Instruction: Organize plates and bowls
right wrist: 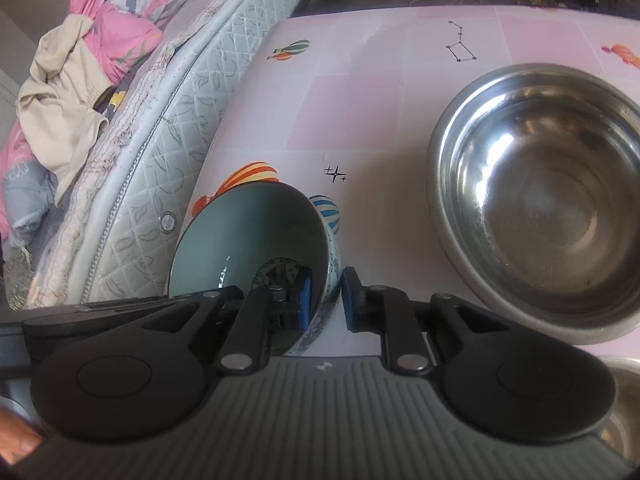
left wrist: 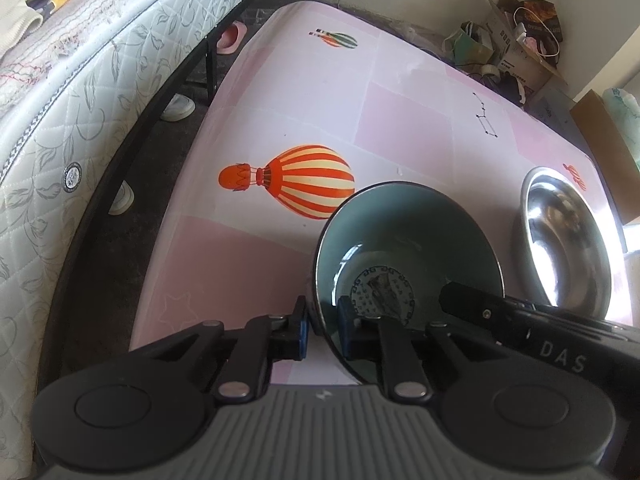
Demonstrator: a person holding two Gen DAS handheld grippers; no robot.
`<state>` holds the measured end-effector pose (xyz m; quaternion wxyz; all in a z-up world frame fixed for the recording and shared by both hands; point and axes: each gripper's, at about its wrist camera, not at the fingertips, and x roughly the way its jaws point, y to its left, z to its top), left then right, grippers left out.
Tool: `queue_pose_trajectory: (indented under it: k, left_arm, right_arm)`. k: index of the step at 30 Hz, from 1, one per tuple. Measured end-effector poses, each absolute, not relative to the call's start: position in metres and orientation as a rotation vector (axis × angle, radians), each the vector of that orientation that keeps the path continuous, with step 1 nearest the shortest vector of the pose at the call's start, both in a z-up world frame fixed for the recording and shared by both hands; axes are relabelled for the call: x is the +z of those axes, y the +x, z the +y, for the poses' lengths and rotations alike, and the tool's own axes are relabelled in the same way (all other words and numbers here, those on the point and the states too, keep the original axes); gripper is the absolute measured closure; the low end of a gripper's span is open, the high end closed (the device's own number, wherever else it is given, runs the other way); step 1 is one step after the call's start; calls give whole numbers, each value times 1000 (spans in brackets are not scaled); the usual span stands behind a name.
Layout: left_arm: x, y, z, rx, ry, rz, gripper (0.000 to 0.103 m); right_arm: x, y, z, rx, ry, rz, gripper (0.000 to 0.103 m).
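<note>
Quilted mattress [left wrist: 80,112], balloon-print tablecloth [left wrist: 400,120], crumpled clothes [right wrist: 72,80], cardboard boxes [left wrist: 516,52]

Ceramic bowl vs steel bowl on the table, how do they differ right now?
The ceramic bowl is teal inside with a blue-and-white patterned outside; the steel bowl is bare shiny metal. The ceramic bowl is tilted, with the left claw and right claw each shut on its rim; the steel bowl sits flat and untouched. The steel bowl looks wider. Both are empty and on the pink table.

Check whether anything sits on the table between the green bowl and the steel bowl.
Nothing visible does. Both grippers, left and right, clamp the green bowl by its rim, and only bare pink table lies between it and the steel bowl.
</note>
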<state>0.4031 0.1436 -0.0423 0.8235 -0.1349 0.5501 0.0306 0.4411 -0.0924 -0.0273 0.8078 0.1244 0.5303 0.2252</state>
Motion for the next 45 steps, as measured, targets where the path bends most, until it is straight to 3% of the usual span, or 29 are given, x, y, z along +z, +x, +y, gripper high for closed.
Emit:
queue_pose_trajectory:
  k: [26,45]
  left_arm:
    - [-5,394,128,75,-250,1108,88]
    - [32,410,45,-10,-168,1069,87]
  right_arm:
    - [3,432,-106,502,249,1070,90]
    - [39,427,-196,422,328,1001,89]
